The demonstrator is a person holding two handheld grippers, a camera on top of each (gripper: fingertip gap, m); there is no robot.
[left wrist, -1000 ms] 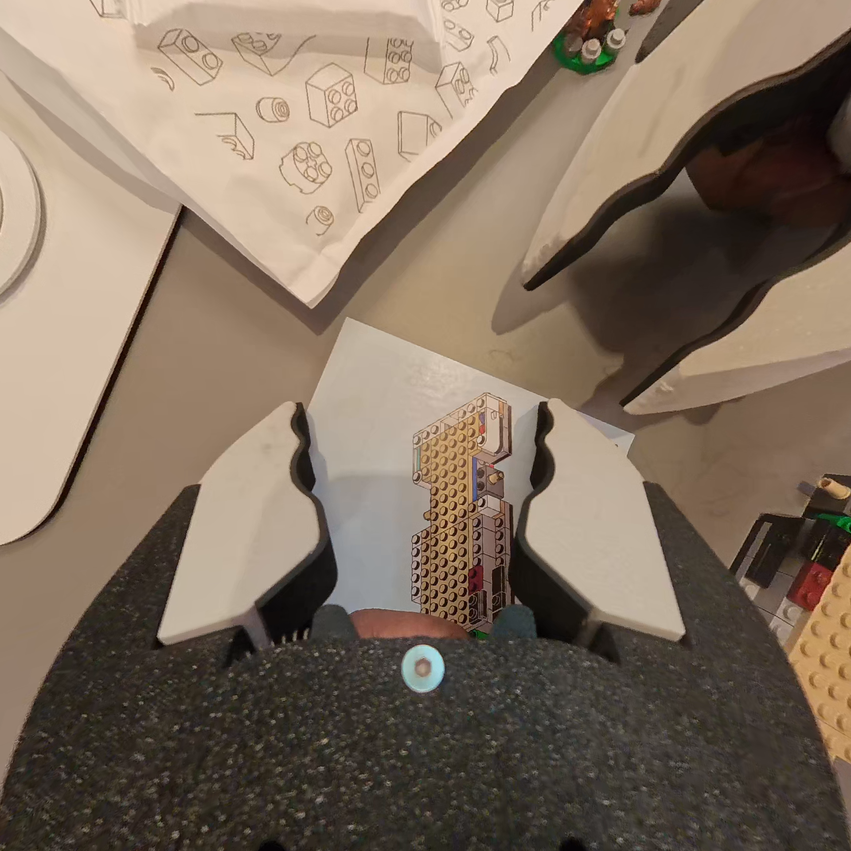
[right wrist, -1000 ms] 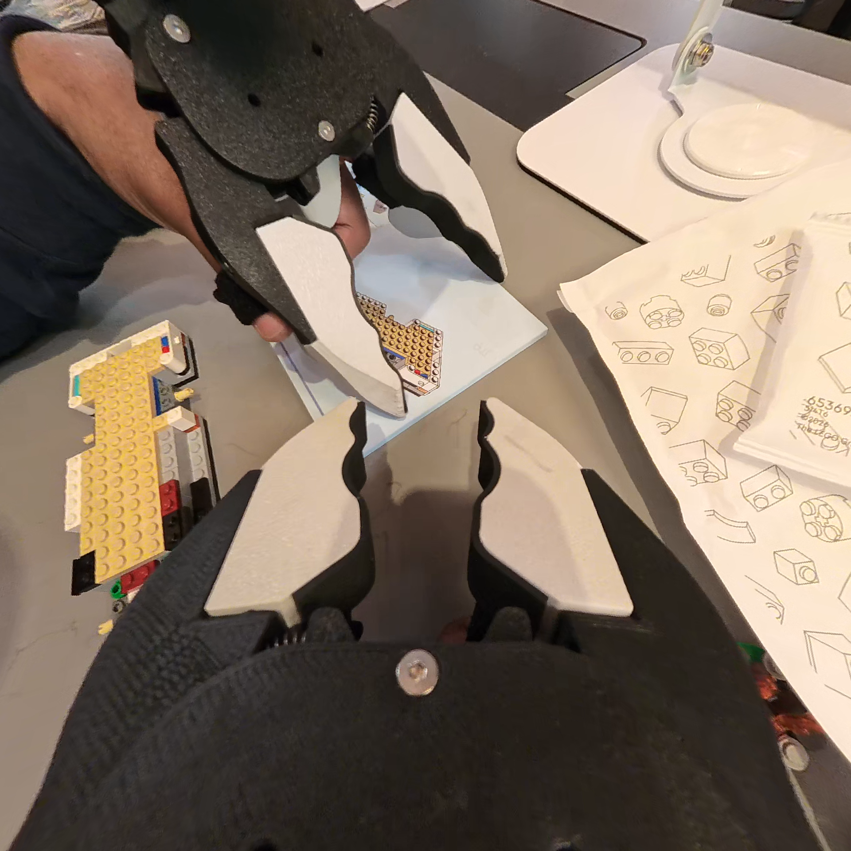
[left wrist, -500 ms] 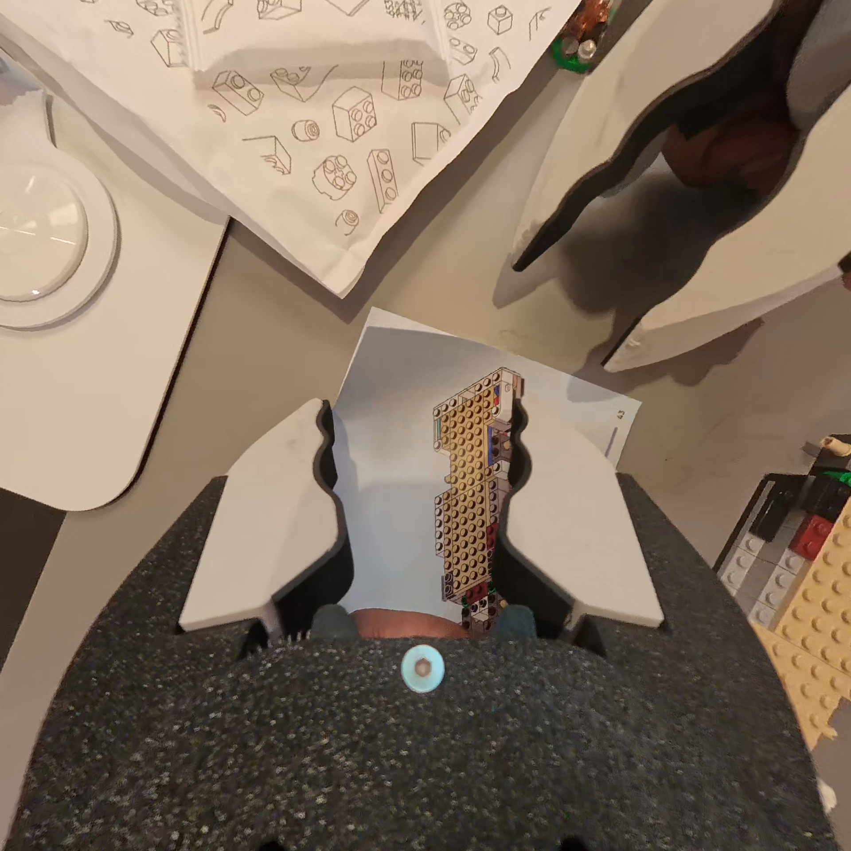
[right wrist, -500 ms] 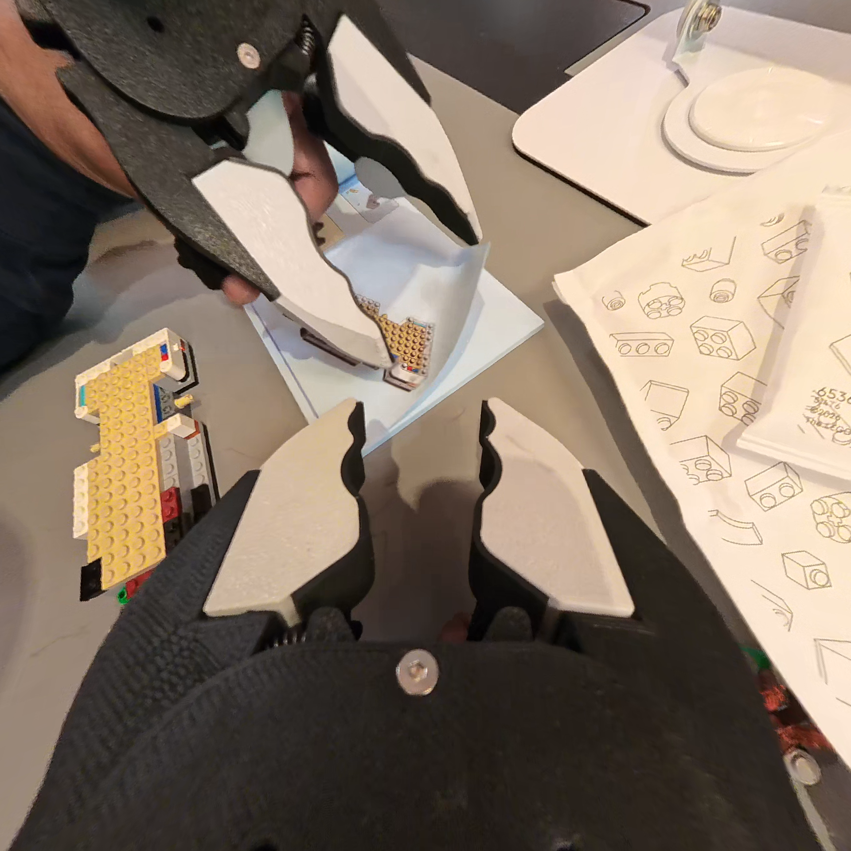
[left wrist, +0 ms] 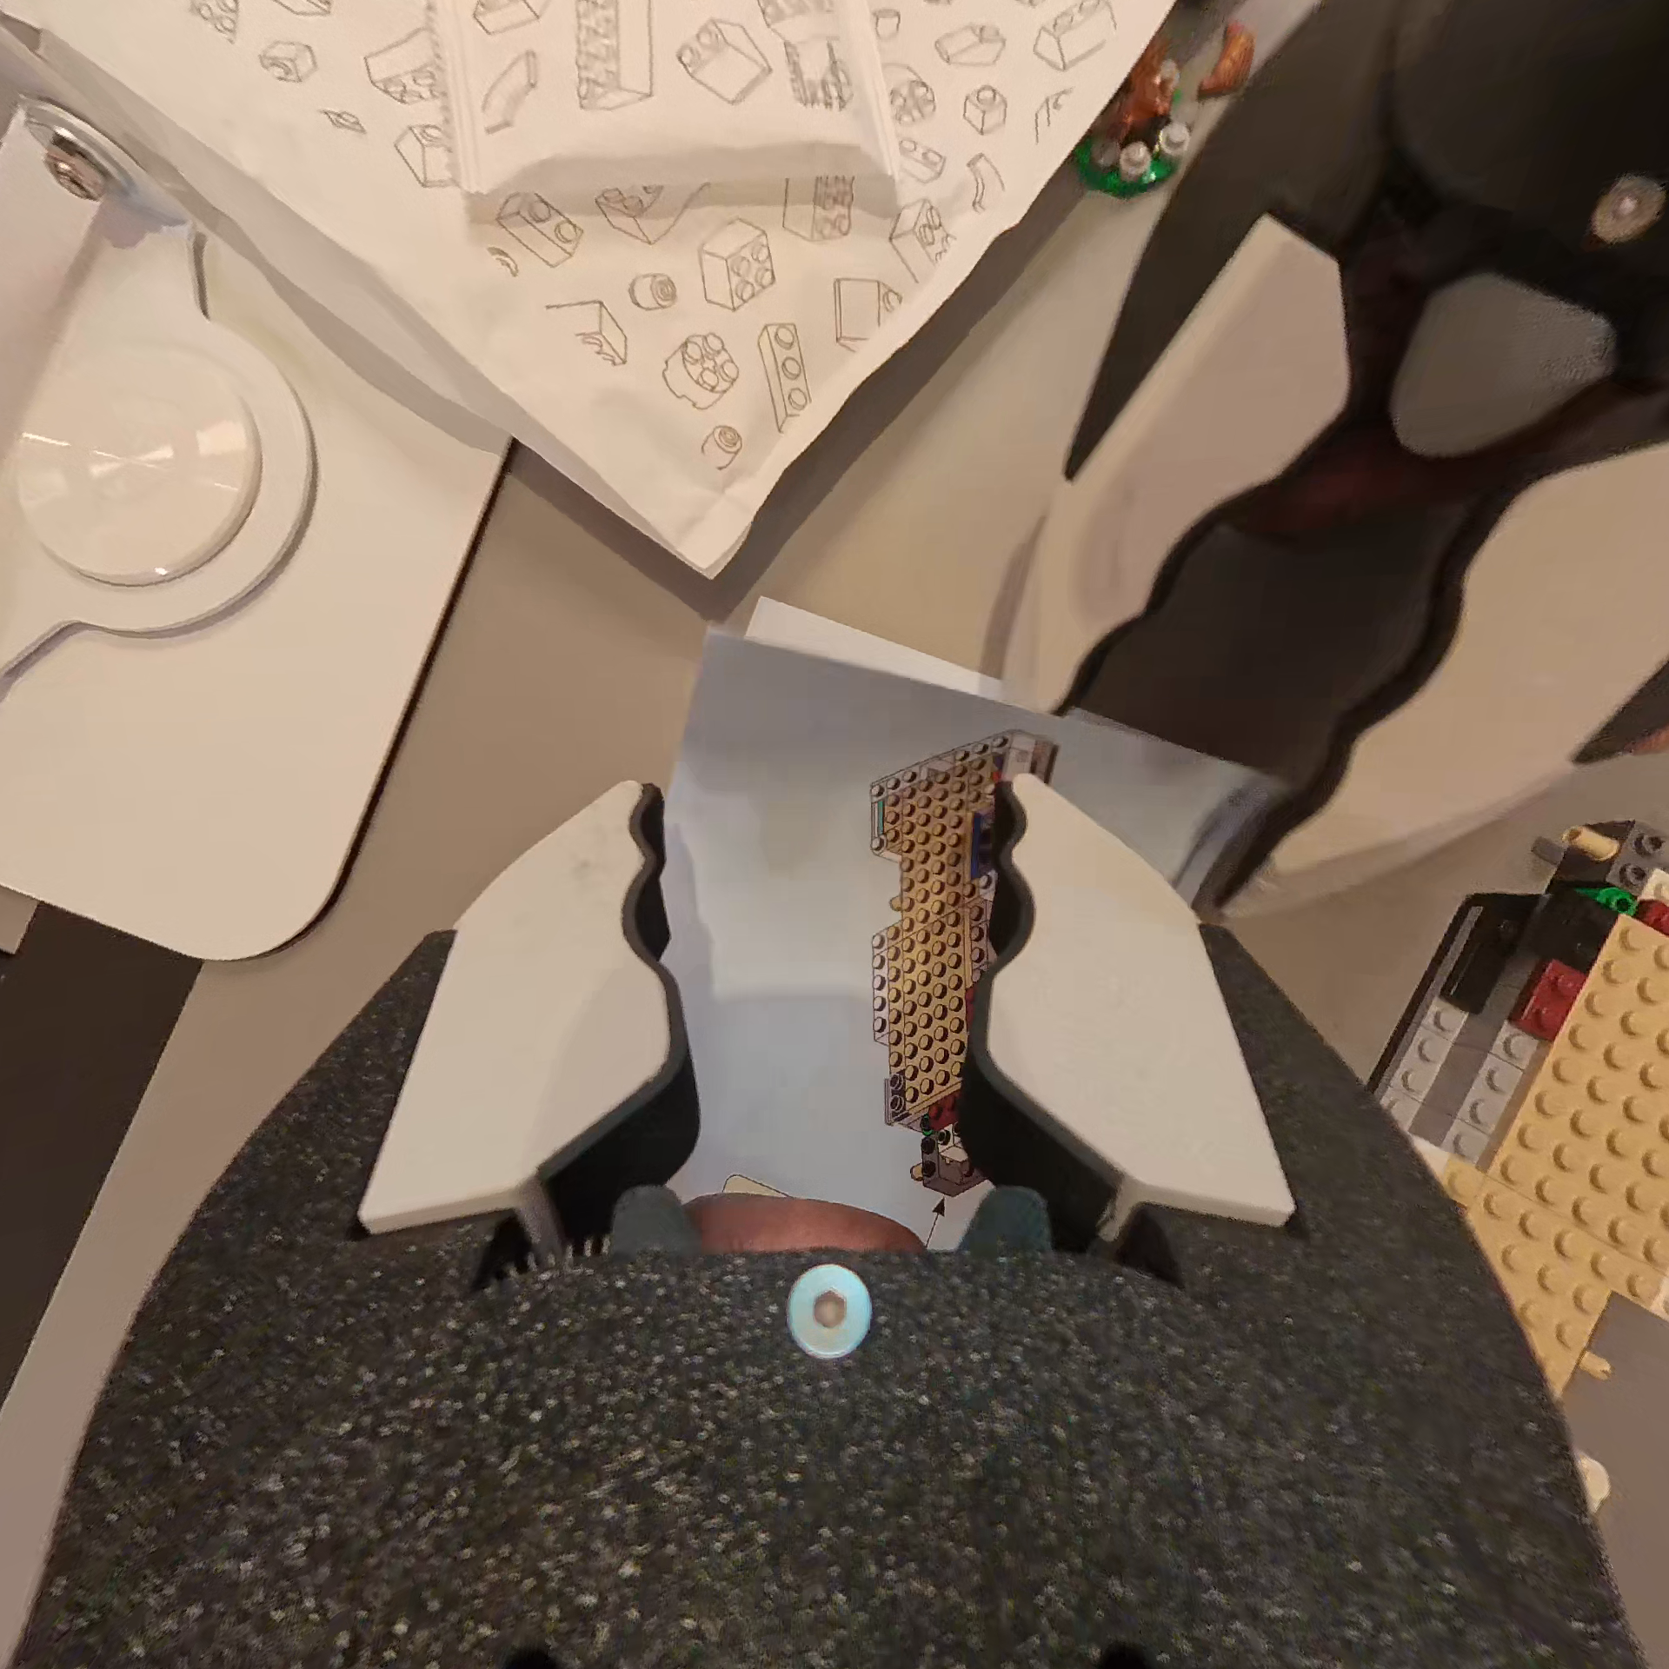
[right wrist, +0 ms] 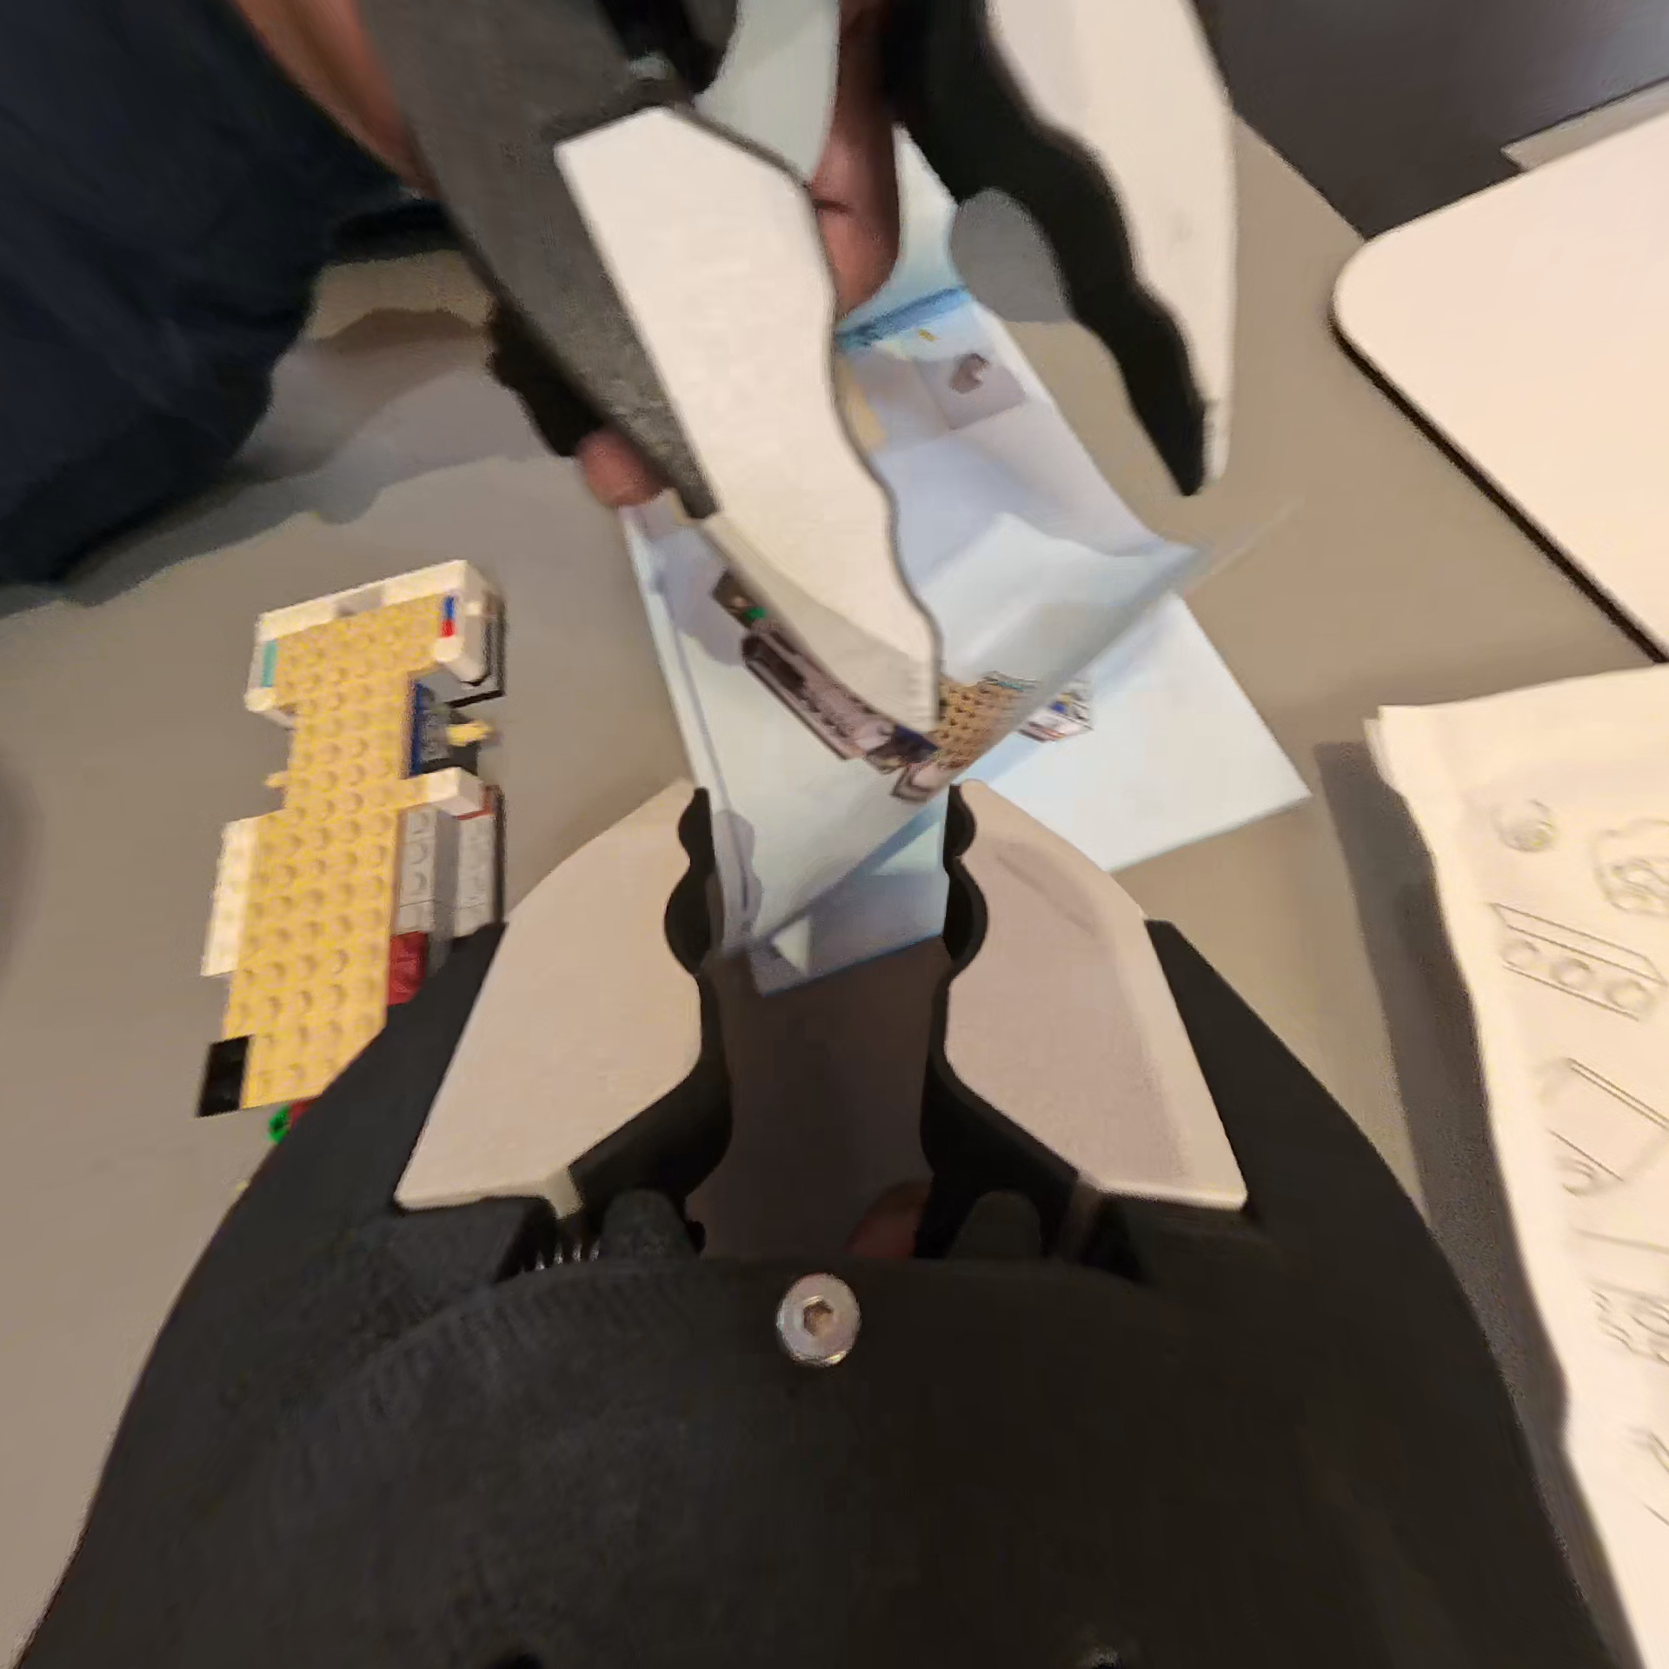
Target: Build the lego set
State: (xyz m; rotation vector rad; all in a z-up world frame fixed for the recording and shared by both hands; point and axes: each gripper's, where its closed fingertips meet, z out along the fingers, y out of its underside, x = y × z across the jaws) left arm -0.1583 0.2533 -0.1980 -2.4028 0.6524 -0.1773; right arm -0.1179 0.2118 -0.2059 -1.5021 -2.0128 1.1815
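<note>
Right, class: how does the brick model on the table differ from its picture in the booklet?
The model is real bricks with raised studs; the picture is flat print. The model lies flat on the table; the picture is on a page lifted and curved. The model lies beside the booklet; the picture sits between the left gripper's fingers. Both show the same tan studded shape with white and grey edging.

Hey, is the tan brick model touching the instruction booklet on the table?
Apart. The right wrist view shows a strip of bare grey table between the brick model and the booklet, at its left edge.
</note>
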